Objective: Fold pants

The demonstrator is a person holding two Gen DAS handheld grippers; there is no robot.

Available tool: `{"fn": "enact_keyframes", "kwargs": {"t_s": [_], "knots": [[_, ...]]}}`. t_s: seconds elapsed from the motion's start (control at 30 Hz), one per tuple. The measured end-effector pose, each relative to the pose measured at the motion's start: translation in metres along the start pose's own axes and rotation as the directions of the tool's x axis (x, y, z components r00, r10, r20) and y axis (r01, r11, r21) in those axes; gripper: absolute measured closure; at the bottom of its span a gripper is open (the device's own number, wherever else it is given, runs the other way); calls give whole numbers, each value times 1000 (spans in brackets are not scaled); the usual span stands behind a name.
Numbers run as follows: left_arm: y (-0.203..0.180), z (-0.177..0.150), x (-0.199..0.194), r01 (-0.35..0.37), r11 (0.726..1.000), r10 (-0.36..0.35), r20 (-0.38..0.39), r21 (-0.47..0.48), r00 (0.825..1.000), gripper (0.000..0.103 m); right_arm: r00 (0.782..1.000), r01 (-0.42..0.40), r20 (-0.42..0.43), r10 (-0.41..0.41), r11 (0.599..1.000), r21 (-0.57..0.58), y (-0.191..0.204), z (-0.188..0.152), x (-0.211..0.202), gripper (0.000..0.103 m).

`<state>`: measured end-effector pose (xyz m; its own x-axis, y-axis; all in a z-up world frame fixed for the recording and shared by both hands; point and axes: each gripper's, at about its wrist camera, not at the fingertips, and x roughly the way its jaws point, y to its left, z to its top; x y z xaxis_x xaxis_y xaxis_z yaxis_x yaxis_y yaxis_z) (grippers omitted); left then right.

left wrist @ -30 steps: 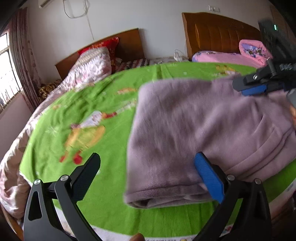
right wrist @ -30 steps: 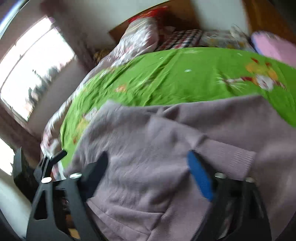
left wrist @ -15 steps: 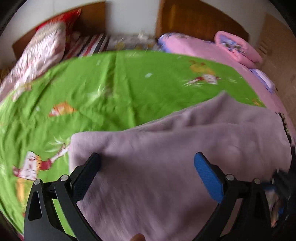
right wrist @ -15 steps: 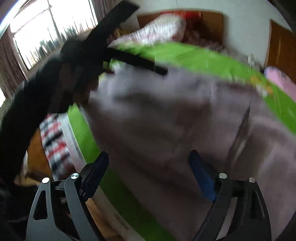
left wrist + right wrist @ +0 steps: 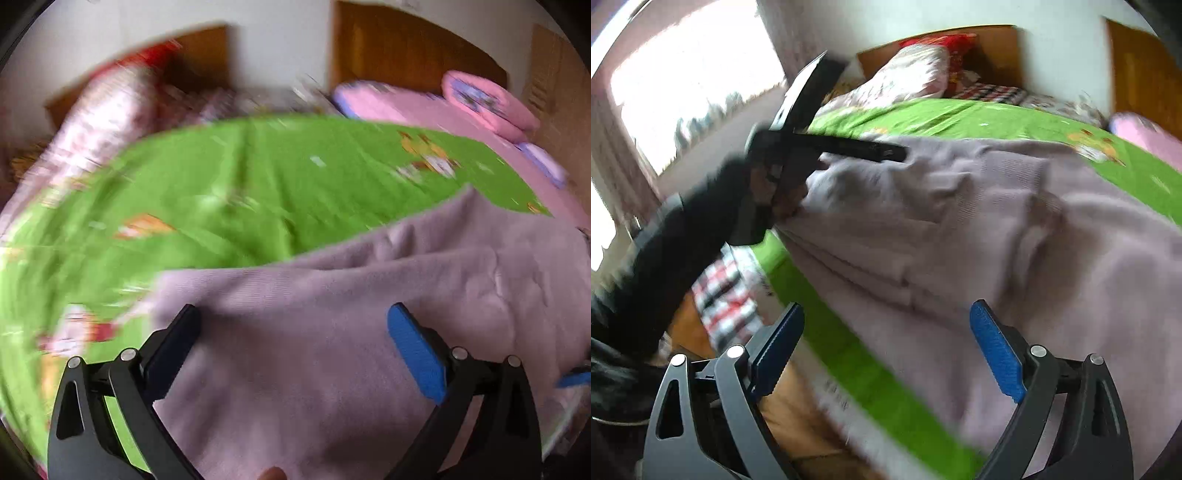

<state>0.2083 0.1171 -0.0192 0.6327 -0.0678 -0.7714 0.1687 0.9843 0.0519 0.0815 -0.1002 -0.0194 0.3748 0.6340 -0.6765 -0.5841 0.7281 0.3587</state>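
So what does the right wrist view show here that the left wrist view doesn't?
Only the right wrist view shows the window, the checked cloth by the bed edge, and the left tongs from outside, over the pants. Only the left wrist view shows the pink pillows. Both show the mauve pants on the green sheet, the floral quilt, and open tongs, including the right tongs.

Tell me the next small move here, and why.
Probably lower the left claw and shut it on the near edge of the pants. Both claws are open, the right claw too, and the lilac cloth lies loosely bunched on the green bedspread, held by neither.
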Motion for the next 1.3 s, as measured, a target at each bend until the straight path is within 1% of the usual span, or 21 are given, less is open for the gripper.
{"fn": "enact_keyframes", "kwargs": {"t_s": [0.03,0.07,0.1,0.13,0.17,0.2,0.27,0.33,0.43,0.5,0.57,0.7,0.83,0.87,0.93,1.0,1.03,1.17,1.2,1.27,1.3], "knots": [[-4,-2,-18,-78,997,78,59,-10,995,2,998,-8,59,5,999,42,-7,-9,-24,14],[-10,-4,-37,-115,993,116,112,-18,987,2,993,-11,118,0,996,90,-16,-17,-48,14],[-14,-7,-52,-113,993,115,151,-23,982,2,985,-7,173,-18,989,145,-27,-27,-71,14],[-24,-13,-71,-71,997,75,203,-28,976,2,968,4,242,-62,972,235,-45,-43,-101,14],[-33,-19,-83,-29,999,34,228,-27,973,2,951,10,289,-108,947,321,-62,-58,-124,14],[-42,-24,-87,-6,1000,10,232,-18,973,2,931,13,323,-170,899,438,-84,-80,-150,13],[-67,-34,-82,0,999,-9,193,45,981,2,911,19,330,-248,824,566,-110,-109,-179,13],[-83,-44,-71,-36,994,21,153,100,988,2,887,39,313,-340,729,683,-136,-143,-204,13],[-88,-54,-51,-54,994,46,86,95,995,2,887,34,257,-384,608,793,-167,-172,-212,12],[-82,-63,-29,-61,995,61,-6,84,998,1,896,0,256,-364,574,819,-185,-176,-206,12],[-74,-69,-30,-21,999,21,3,49,1000,1,895,-9,260,-362,570,822,-195,-174,-199,12],[-71,-71,-27,-9,999,9,-6,39,1000,1,898,18,232,-374,557,831,-207,-160,-189,7],[-65,-74,-24,-3,999,3,1,34,1000,1,891,26,212,-400,513,858,-212,-155,-189,5],[-64,-75,-24,1,999,-1,3,32,1000,1,894,38,207,-398,525,850,-209,-156,-188,5],[-67,-73,-27,0,999,0,6,33,1000,1,917,88,163,-364,583,808,-198,-150,-181,5],[-70,-74,-29,-2,999,2,7,32,1000,1,920,137,124,-371,602,787,-192,-147,-178,6],[-70,-74,-28,-2,999,1,6,32,1000,1,917,147,117,-381,596,790,-193,-145,-179,7],[-69,-74,-28,-2,999,2,7,33,1000,1,881,119,155,-448,525,843,-204,-154,-184,32],[-69,-74,-28,-2,999,2,6,33,1000,1,872,136,142,-468,512,848,-204,-155,-184,42],[-69,-74,-28,-1,999,0,7,33,1000,1,864,174,118,-490,509,843,-205,-152,-180,53],[-69,-74,-28,0,999,-1,7,32,1000,1,864,157,137,-485,517,842,-205,-157,-180,57]]}}
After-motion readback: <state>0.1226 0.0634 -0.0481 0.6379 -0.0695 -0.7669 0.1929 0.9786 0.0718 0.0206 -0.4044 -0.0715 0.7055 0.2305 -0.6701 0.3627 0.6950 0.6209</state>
